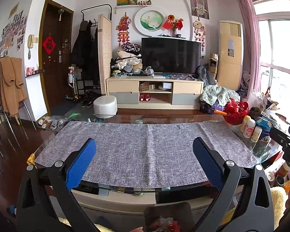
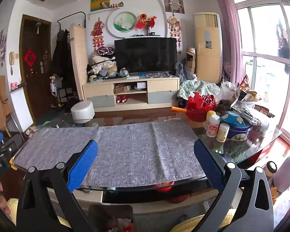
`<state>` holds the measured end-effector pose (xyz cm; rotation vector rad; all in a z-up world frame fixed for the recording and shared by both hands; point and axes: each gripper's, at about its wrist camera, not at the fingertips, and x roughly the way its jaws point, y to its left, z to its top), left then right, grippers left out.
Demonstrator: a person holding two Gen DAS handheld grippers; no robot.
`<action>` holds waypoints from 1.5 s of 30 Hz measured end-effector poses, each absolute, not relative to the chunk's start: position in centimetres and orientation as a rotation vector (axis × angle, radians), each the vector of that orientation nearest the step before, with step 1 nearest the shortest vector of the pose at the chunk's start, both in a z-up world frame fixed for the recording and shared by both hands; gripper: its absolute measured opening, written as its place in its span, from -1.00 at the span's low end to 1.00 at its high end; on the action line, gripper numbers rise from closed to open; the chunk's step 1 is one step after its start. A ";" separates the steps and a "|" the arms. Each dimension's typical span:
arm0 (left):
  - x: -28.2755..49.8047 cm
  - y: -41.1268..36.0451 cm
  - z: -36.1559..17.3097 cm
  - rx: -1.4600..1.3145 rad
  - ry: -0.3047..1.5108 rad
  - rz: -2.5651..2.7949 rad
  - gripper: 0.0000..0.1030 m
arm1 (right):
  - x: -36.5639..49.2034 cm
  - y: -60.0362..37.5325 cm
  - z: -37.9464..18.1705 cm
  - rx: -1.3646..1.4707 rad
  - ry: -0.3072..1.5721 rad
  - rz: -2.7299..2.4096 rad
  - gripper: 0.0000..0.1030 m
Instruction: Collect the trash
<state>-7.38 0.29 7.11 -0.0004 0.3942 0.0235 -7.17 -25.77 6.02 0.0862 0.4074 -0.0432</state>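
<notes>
Left tool (image 1: 144,163) is spread wide with nothing between its blue pads (image 1: 81,165), hanging just over the near edge of the glass table (image 1: 261,148). Right tool (image 2: 146,163) is the same deal: jaws wide apart, nothing held, parked at the near edge a bit further to the right. Each one peeks into the other's view, the right tool at the far right edge of the left wrist camera and the left tool at the far left edge of the right wrist camera.

The trash is down low. There's a dark bin (image 1: 169,215) below the table edge, right between the left tool's arms, with crumpled red and clear wrappers (image 1: 165,223) inside it. The right wrist view catches the same bin (image 2: 111,215) at the bottom of its frame.

On the table itself, a gray cloth mat (image 1: 145,147) covers most of the top. Off to the right end there's a red cut-out basket (image 2: 200,106), a few small white bottles (image 2: 212,125), a blue round tin (image 2: 239,131) and a heap of snack bags (image 2: 247,100) by the window.
</notes>
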 end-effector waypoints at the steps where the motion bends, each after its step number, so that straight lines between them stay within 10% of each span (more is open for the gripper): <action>1: -7.4 0.3 7.1 -0.001 0.395 0.023 0.84 | -7.2 -25.7 6.0 0.087 0.408 -0.043 0.94; 45: -7.6 -0.3 7.1 -0.009 0.397 0.015 0.84 | -7.1 -25.5 5.8 0.100 0.418 -0.044 0.94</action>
